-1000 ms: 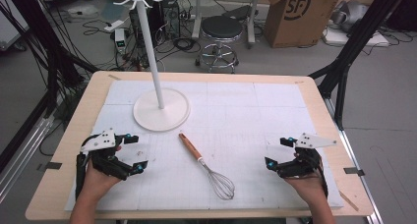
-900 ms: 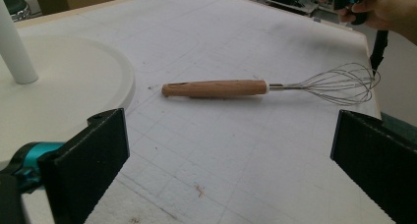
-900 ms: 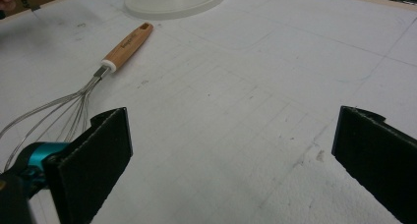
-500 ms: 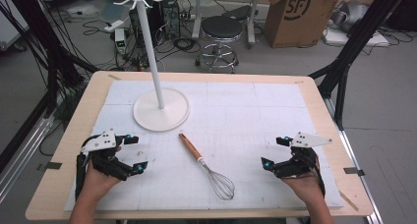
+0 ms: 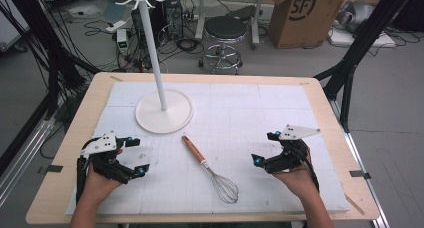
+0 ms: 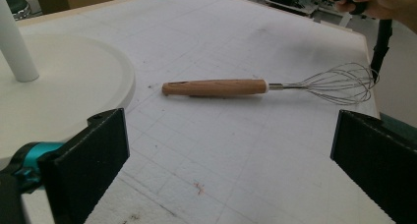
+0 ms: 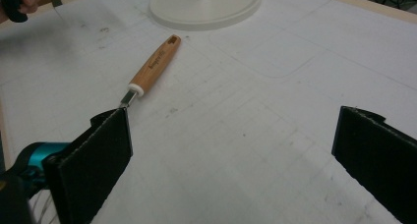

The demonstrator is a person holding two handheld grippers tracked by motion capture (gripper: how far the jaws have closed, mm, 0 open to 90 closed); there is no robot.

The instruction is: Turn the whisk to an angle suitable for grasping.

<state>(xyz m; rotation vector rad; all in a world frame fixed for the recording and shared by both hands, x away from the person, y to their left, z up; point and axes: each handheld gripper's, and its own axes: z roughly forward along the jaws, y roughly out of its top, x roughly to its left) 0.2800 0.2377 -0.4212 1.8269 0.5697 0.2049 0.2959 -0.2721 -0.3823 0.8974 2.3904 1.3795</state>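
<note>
Whisk (image 5: 210,165) lies flat mid-surface, wooden handle toward the white stand base (image 5: 164,112). Left gripper (image 5: 134,157) and right gripper (image 5: 266,149) flank it, jaws apart, probably not touching.

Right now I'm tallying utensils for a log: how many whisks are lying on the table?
1. The whisk lies on the white mat between the left gripper and the right gripper, wooden handle toward the white stand. Both grippers are open, touching nothing.
</note>
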